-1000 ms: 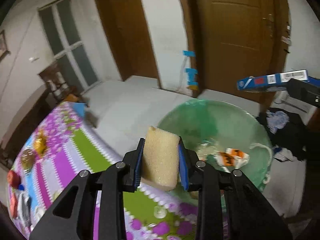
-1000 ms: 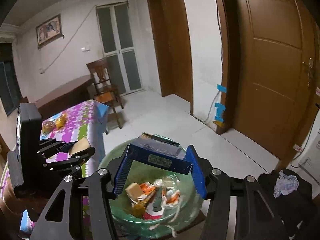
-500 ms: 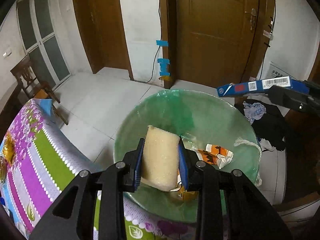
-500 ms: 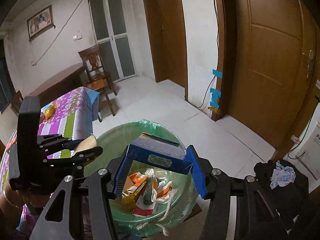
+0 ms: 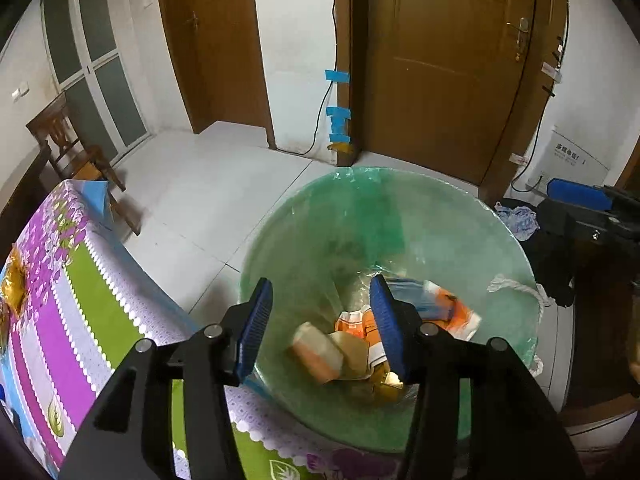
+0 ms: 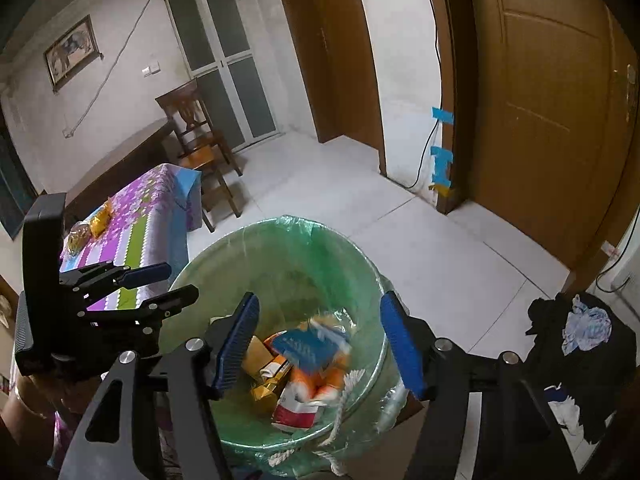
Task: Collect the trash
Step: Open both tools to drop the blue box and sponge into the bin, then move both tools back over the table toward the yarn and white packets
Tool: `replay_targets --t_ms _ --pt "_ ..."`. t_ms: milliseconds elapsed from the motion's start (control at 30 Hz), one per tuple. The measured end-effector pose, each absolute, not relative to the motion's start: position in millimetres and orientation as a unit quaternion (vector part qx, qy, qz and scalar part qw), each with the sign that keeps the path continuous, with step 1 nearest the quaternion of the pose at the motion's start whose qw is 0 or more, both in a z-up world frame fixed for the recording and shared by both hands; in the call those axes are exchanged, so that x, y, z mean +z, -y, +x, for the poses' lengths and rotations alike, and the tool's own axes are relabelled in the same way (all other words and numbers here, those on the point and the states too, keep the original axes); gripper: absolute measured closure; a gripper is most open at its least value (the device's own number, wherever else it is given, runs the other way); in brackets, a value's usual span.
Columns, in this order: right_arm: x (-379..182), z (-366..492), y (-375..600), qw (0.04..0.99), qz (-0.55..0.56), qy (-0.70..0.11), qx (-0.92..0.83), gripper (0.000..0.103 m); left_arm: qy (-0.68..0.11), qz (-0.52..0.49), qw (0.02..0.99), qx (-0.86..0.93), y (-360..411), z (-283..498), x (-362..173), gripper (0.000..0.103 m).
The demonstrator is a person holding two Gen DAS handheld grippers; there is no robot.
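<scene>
White tiled floor [image 6: 340, 200]; both hand-held grippers [image 5: 320, 330] [image 6: 318, 344] opening, empty, above green-lined bin [image 5: 440, 216]; blurred blue box [image 6: 310, 346] apparently dropping.

A wooden chair [image 6: 200, 140] is being kept beside the table with the floral cloth [image 6: 132, 220]; dark clothes [image 6: 580, 344] are being left heaped by the brown door [image 6: 560, 120].

Bin liner [image 5: 420, 216]: thin glossy green plastic, crinkled. Door [image 5: 452, 60]: smooth wood w/ satin sheen. Floor [image 5: 224, 196]: glossy tile. Desk cloth [image 5: 68, 304]: shiny printed vinyl.

Both wrist views look steeply down, close; share bin [image 5: 400, 200].
</scene>
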State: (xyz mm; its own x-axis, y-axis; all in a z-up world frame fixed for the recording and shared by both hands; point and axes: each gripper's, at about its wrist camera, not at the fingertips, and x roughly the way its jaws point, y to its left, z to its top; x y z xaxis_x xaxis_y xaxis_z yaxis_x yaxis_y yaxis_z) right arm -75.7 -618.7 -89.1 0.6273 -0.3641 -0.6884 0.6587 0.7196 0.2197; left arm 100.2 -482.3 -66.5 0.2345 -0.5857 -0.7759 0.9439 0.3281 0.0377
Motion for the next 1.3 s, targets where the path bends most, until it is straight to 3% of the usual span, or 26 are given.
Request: replay_targets --t_ms 733,1300 --pt "-92.8 -61.2 598.0 0.876 0.232 -0.306 -0.291 0.039 -0.320 0.257 0.780 -0.472 449.4 95.5 -63.2 0.054" --pt "-88.1 -22.0 530.0 0.902 0.215 -0.260 -0.270 0.039 -0.308 0.172 0.832 -0.429 345.3 132.3 -15.3 0.047"
